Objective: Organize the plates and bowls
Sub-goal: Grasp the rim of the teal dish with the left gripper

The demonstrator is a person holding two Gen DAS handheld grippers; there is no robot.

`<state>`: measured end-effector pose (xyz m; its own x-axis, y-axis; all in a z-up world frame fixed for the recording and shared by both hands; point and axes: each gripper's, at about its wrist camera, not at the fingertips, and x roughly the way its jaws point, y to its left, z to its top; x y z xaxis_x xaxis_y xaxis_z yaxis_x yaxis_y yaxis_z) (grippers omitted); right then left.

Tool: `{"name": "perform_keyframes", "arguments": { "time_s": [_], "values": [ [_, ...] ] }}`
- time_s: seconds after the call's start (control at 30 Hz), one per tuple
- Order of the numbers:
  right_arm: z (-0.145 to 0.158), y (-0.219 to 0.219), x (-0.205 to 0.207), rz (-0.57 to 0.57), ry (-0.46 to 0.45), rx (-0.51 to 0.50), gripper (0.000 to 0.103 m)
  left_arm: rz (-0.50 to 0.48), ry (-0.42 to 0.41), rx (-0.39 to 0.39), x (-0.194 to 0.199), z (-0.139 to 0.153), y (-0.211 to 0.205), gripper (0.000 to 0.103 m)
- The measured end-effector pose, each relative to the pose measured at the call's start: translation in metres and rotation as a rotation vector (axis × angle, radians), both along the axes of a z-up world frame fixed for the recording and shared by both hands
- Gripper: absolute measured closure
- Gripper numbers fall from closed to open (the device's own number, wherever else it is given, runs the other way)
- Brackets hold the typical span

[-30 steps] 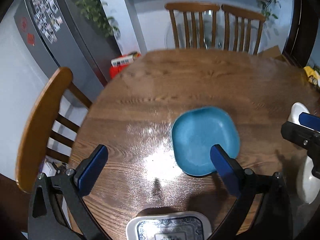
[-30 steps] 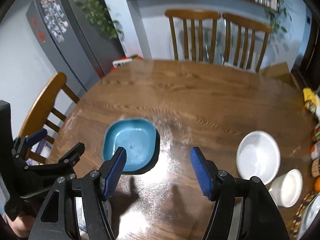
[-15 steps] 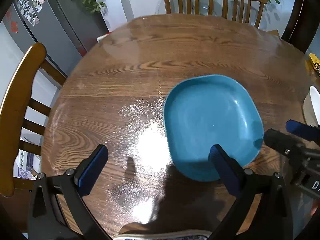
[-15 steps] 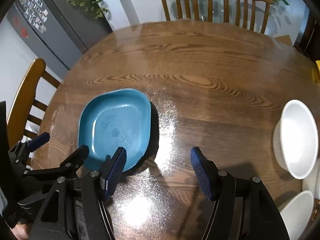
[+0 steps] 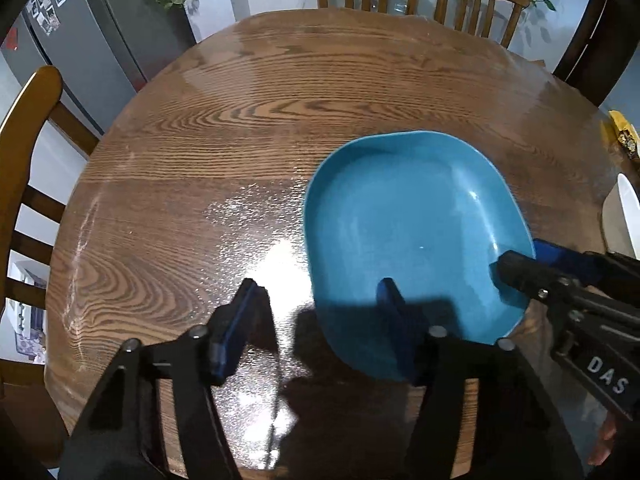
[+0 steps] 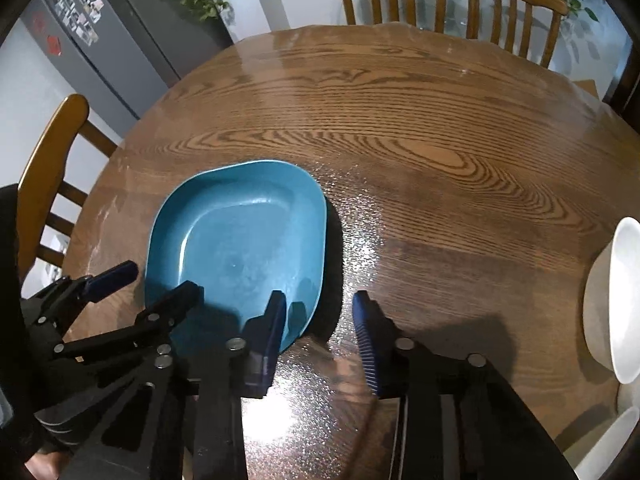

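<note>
Both tools, the left tool (image 5: 316,312) and the right tool (image 6: 320,312), are closing over the near rim of the blue plate (image 5: 412,236) on the tabletop (image 5: 248,128), not yet pinching, so the plate might slide away.

Round table (image 5: 280,120) of glossy, strongly grained wood, blue plate (image 5: 408,232) smooth with a satin sheen, white bowl (image 6: 616,300) glossy and smooth, chairs (image 6: 52,160) of varnished wood
</note>
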<state>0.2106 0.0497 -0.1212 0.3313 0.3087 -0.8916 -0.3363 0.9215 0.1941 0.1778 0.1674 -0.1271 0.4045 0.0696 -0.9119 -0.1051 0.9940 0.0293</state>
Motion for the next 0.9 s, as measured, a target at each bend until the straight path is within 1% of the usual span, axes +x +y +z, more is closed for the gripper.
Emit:
{"name": "perform_keyframes", "arguments": {
  "time_s": [0.03, 0.07, 0.1, 0.27, 0.3, 0.33, 0.7, 0.9],
  "values": [
    [0.000, 0.000, 0.000, 0.001, 0.001, 0.000, 0.071, -0.005, 0.000, -0.006, 0.000, -0.001, 0.000, 0.053],
    [-0.001, 0.001, 0.000, 0.003, 0.004, 0.001, 0.075, -0.010, -0.001, -0.011, 0.001, -0.001, -0.001, 0.055],
    [-0.002, 0.002, 0.000, 0.007, 0.008, 0.004, 0.081, -0.017, -0.002, -0.017, 0.001, -0.001, -0.002, 0.059],
    [-0.007, 0.004, 0.000, 0.019, 0.018, 0.002, 0.087, -0.038, -0.003, -0.027, 0.004, -0.001, -0.009, 0.070],
    [-0.007, 0.005, 0.000, 0.019, 0.020, 0.003, 0.087, -0.041, -0.004, -0.031, 0.005, -0.001, -0.010, 0.074],
    [-0.008, 0.006, 0.000, 0.018, 0.021, 0.005, 0.087, -0.046, -0.005, -0.030, 0.004, -0.001, -0.012, 0.075],
    [-0.012, 0.004, 0.000, 0.017, 0.016, 0.015, 0.088, -0.052, -0.013, -0.012, 0.007, 0.000, -0.017, 0.076],
    [-0.013, 0.000, -0.002, 0.011, 0.020, 0.023, 0.088, -0.054, -0.021, -0.014, 0.002, 0.002, -0.019, 0.076]
  ]
}}
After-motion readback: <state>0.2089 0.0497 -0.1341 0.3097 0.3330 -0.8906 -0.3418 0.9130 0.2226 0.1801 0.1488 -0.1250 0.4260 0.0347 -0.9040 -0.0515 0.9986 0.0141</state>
